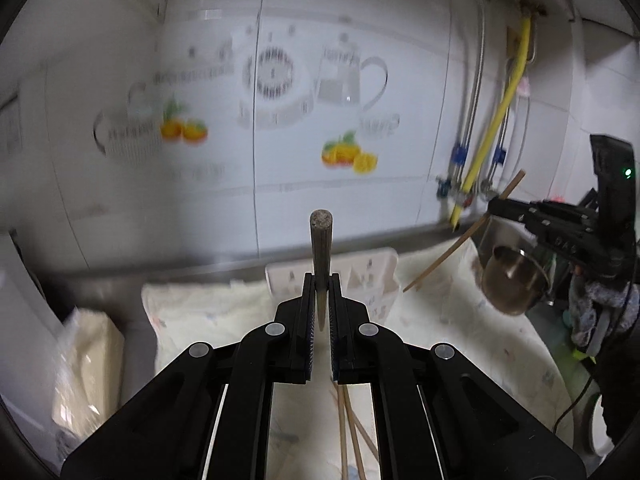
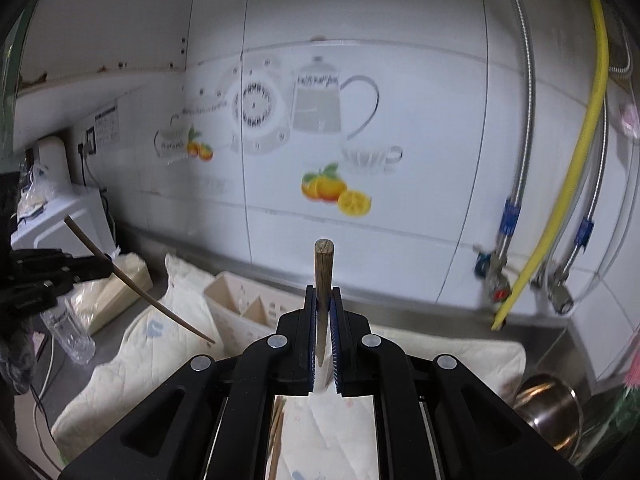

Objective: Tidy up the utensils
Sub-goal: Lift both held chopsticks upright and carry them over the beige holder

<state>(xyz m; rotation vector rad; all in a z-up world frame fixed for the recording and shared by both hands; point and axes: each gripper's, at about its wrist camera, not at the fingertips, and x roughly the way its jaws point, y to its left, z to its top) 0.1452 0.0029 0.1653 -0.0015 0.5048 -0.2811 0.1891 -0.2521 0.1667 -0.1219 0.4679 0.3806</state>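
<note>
Wooden chopstick in each closed gripper, left gripper (image 1: 321, 288) and right gripper (image 2: 323, 300); best to tip both points down before lowering into the white basket (image 1: 380, 276) at 12 o'clock.

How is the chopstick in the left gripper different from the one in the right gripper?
The left chopstick looks darker and greyer; the right chopstick looks lighter and tan. Seen from the side, the left one bends slightly, the right one looks straighter. Both are clamped in shut grippers, the left gripper and the right gripper, above the white basket.
</note>
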